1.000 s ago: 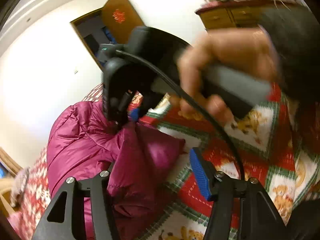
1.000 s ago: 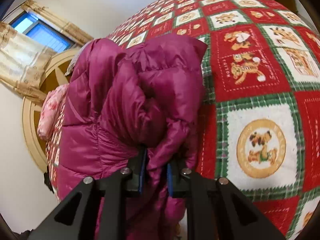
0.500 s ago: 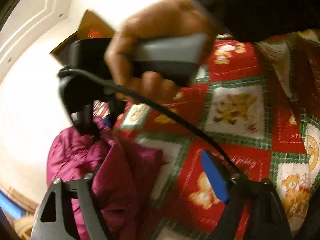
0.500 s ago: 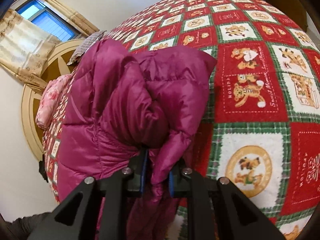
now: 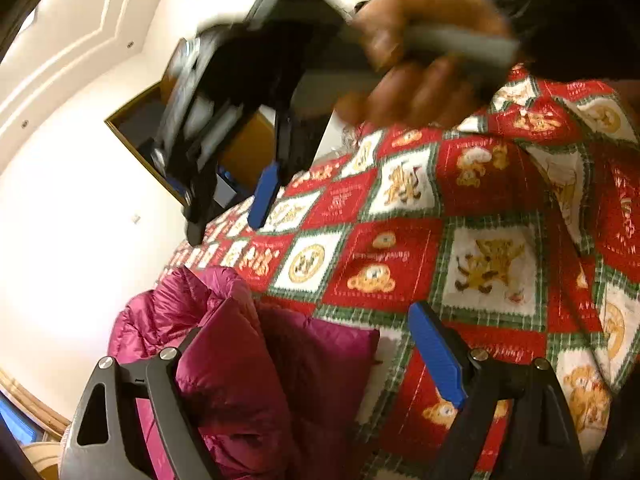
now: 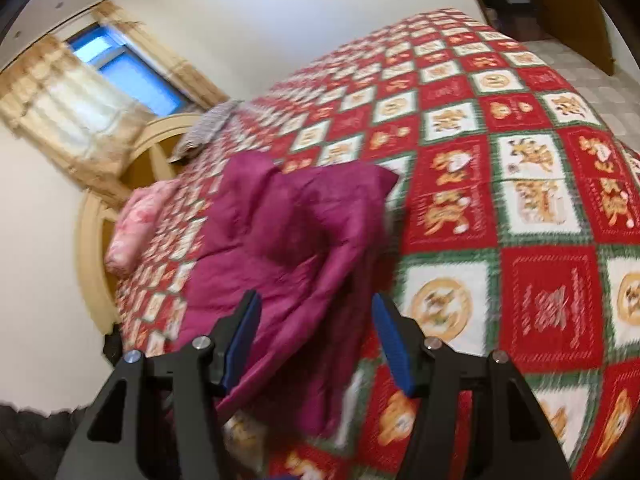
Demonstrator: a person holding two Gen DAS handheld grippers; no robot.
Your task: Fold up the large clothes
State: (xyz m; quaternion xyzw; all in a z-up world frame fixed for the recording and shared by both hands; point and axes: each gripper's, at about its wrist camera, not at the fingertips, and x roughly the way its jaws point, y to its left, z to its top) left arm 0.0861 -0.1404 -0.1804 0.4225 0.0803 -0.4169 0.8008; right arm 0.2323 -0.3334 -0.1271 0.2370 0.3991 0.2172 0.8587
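— Right wrist view first: where's the jacket?

— It's a magenta puffer jacket, bunched in a rough fold on the bear-print quilt, toward the side of the bed with the pink pillow and the round headboard. My right gripper sits above its near edge with the jaws opening. The fabric shows in the gap between the blue pads, but they don't press on it, so I hold nothing there.

— And your other one?

— In the left wrist view my left gripper stands wide apart. One finger is at the jacket's side, where I can't tell whether it touches the fabric. The other blue pad is over bare quilt. Nothing is clamped.

— What's the dark thing up top in that view?

— That's my right gripper again, blurred, in my hand, lifted clear of the jacket and also empty.

— Why both loose?

— I judge the fold is laid down. The padded fabric rests on itself, so it needs no holding. It looks lumpy, though, and slick nylon like that may puff back open. I'd expect to flatten or regrip it next.
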